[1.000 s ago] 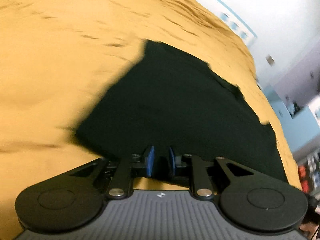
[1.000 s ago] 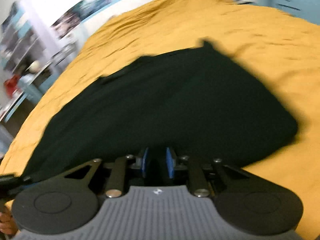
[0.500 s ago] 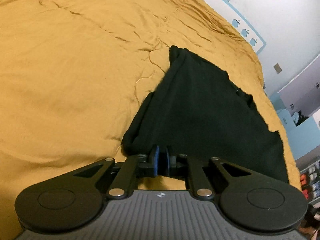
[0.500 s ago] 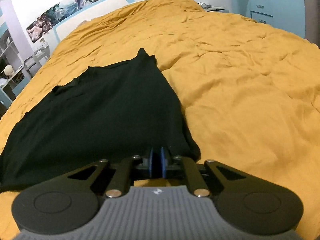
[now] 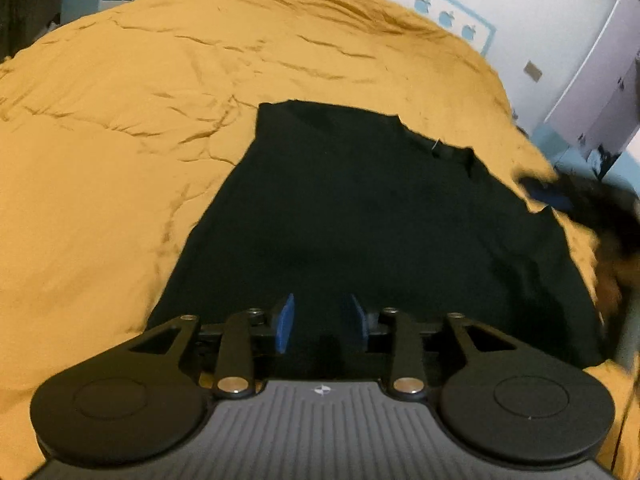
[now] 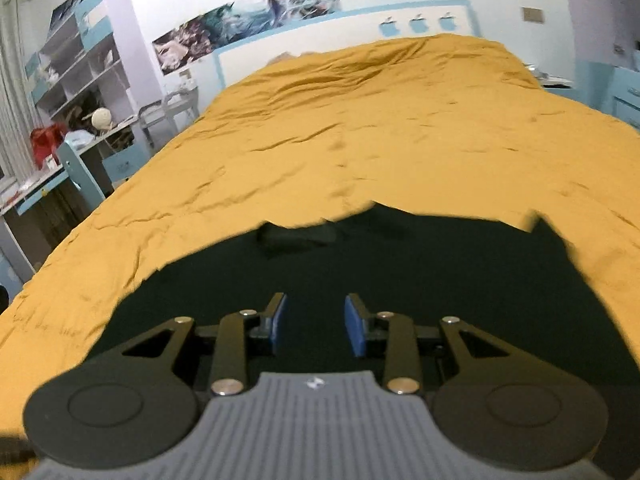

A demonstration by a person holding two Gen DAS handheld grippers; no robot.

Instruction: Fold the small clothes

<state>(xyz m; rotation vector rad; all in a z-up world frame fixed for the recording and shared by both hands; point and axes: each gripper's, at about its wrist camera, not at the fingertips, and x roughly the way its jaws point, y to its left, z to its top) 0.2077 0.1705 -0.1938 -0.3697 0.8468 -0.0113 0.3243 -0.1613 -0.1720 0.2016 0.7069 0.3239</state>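
Observation:
A black garment point(image 5: 360, 216) lies flat on the mustard-yellow bedspread point(image 5: 120, 128), its collar at the far edge. My left gripper point(image 5: 321, 322) hovers over the garment's near hem, its jaws opening, and no cloth is pinched between the blue pads point(image 5: 285, 322). In the right wrist view the same black garment point(image 6: 420, 280) spreads under my right gripper point(image 6: 316, 325), whose jaws are also opening with nothing held between them. A blurred shape with a blue pad at the left view's right edge is the right gripper point(image 5: 556, 196), above the garment's right side.
The yellow bedspread point(image 6: 380, 132) runs far back to a white and blue headboard point(image 6: 420, 26). Left of the bed stand a desk point(image 6: 48, 184), a chair point(image 6: 168, 114) and shelves point(image 6: 72, 68). Blue cabinets point(image 6: 624, 92) stand on the right.
Both grippers held the garment's near edge shut, then let it go; their jaws now stand apart. The garment lies wider and flatter. The right gripper swung sideways over it.

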